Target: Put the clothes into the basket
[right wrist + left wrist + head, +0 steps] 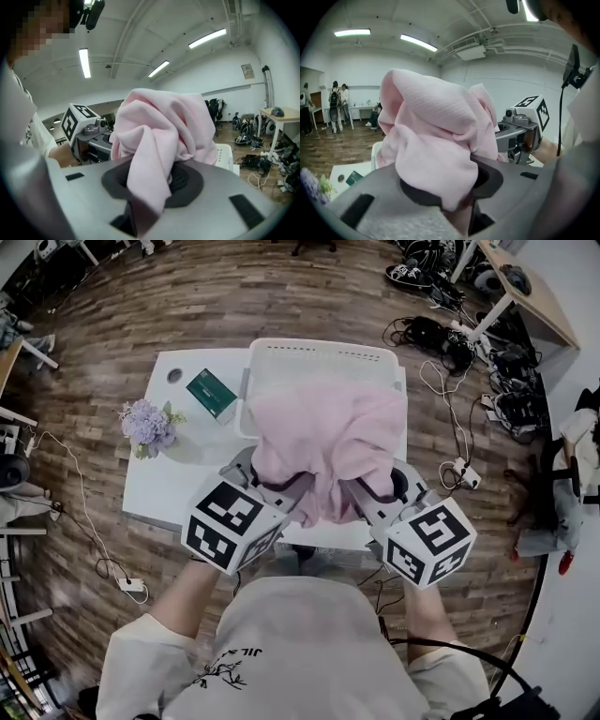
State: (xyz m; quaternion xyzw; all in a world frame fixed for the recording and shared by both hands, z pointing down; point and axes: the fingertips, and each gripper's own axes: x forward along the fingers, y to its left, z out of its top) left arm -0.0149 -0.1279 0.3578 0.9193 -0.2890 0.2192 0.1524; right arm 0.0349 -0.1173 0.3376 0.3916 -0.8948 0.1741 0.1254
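Left claw: my left gripper (270, 486) is clamped on a fold of the pink garment (328, 439).
Right claw: my right gripper (371, 495) pinches the same cloth.
Garment: bunched in the air, over the white laundry basket's (319, 352) near edge.
Progress: I judge it is not yet in; lowering it and letting go remain.

Grey left tool (263, 483), white printed T-shirt (309, 634)

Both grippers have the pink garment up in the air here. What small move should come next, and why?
Probably carry the pink garment forward and lower it over the white basket. Both the left gripper and the right gripper are shut on it, bunched between them, and in the head view it hangs at the basket's near rim, not yet inside.
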